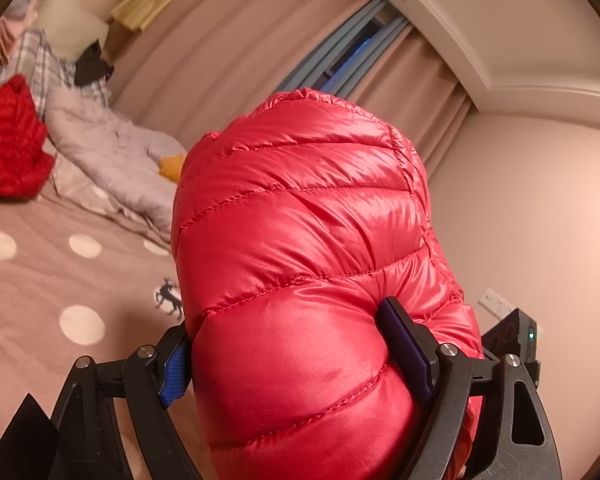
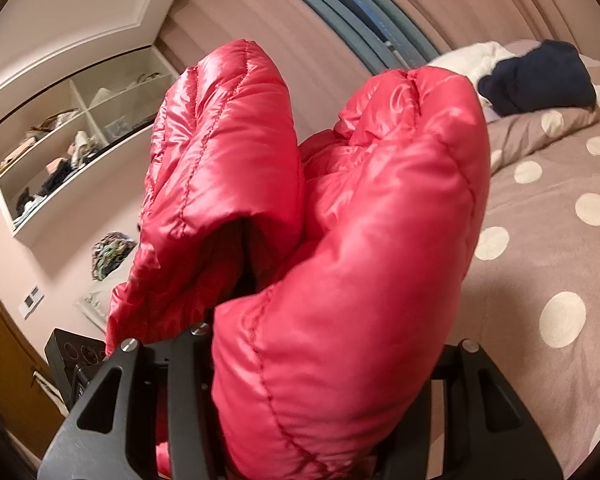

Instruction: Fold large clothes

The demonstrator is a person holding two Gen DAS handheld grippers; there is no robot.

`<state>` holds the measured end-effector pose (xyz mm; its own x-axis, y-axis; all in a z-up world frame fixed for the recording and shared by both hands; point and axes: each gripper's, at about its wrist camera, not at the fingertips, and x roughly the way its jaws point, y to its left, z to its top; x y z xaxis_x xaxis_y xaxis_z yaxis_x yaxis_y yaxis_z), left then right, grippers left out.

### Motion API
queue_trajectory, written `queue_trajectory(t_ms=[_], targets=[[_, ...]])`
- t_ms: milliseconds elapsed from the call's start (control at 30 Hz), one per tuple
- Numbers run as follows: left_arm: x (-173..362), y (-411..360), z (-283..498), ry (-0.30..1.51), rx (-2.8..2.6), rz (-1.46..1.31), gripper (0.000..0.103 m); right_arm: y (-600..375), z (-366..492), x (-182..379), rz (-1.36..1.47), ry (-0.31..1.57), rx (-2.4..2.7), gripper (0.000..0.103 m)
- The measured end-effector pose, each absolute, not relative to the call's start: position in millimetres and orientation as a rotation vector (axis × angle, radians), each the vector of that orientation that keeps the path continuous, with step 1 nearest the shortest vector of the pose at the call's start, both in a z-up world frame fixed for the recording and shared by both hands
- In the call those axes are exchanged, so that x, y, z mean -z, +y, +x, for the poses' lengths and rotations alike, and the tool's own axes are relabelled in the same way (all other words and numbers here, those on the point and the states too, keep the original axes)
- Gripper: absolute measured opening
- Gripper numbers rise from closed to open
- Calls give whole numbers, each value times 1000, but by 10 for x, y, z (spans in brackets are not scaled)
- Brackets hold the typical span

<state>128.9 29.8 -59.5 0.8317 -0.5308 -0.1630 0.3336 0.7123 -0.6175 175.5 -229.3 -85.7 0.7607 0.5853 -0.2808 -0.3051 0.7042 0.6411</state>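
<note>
In the left wrist view the red puffer jacket [image 1: 300, 260] fills the centre and lower middle of the frame, and the left gripper [image 1: 288, 344] pinches a thick fold of it between its two blue pads [image 1: 408, 344]; the left pad is half hidden behind the fabric. The jacket is cut off at the bottom edge, so its full shape is hard to make out. Behind it, at the left of the frame, lies the dotted bedsheet [image 1: 60, 280], with a grey quilt [image 1: 112, 160] and another red garment [image 1: 8, 140] at the upper left, cut by the frame edge. In the right wrist view the same jacket [image 2: 340, 260] rises in two puffy lobes and covers the right gripper [image 2: 300, 360] almost fully; its fingertips are buried in the fabric, but it is clamped on the jacket. At the upper right a dark blue garment [image 2: 540, 80] lies on the bed, and blurred shelves [image 2: 72, 140] stand at the left.
</note>
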Motion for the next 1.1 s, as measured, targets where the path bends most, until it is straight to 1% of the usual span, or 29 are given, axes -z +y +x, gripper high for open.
queue_trajectory(t_ms=[67, 200, 233, 300, 333, 367, 400, 433, 467, 500, 533, 633, 700, 767, 833, 933, 1100], targets=[[724, 264, 1462, 379, 498, -625, 83, -2305, 1866, 963, 624, 521, -484, 48], [1185, 102, 1904, 480, 445, -627, 83, -2318, 2167, 1308, 586, 561, -387, 48], [1334, 50, 2014, 515, 418, -619, 83, -2342, 2314, 1515, 594, 591, -354, 48], [1693, -84, 2258, 648, 340, -578, 83, -2390, 2510, 1864, 629, 660, -303, 47], [1816, -135, 2314, 683, 307, -548, 84, -2425, 2642, 2158, 644, 744, -233, 47], [1931, -182, 2314, 667, 299, -515, 87, -2427, 2713, 2339, 638, 805, -187, 50], [1936, -194, 2279, 643, 302, -501, 87, -2426, 2758, 2486, 640, 838, -174, 53], [1908, -206, 2248, 635, 296, -484, 87, -2442, 2746, 2585, 659, 804, -184, 61], [1861, -220, 2228, 643, 290, -470, 87, -2444, 2727, 2594, 651, 785, -174, 67], [1831, -232, 2213, 648, 284, -460, 87, -2435, 2720, 2584, 639, 788, -161, 70], [1827, -230, 2196, 645, 283, -460, 88, -2413, 2710, 2556, 629, 798, -146, 71], [1881, -151, 2168, 648, 289, -503, 92, -2332, 2670, 2489, 608, 806, -125, 73], [1899, -106, 2208, 683, 287, -537, 94, -2283, 2658, 2445, 586, 813, -110, 78], [1868, -68, 2218, 703, 278, -548, 94, -2229, 2648, 2364, 550, 826, -67, 88], [1766, -49, 2158, 708, 232, -527, 94, -2190, 2615, 2290, 503, 835, -22, 91], [1598, -60, 2046, 670, 151, -463, 94, -2152, 2567, 2094, 430, 831, 45, 92], [1188, 35, 1686, 552, 2, -378, 94, -2151, 2303, 1694, 332, 768, 123, 94]])
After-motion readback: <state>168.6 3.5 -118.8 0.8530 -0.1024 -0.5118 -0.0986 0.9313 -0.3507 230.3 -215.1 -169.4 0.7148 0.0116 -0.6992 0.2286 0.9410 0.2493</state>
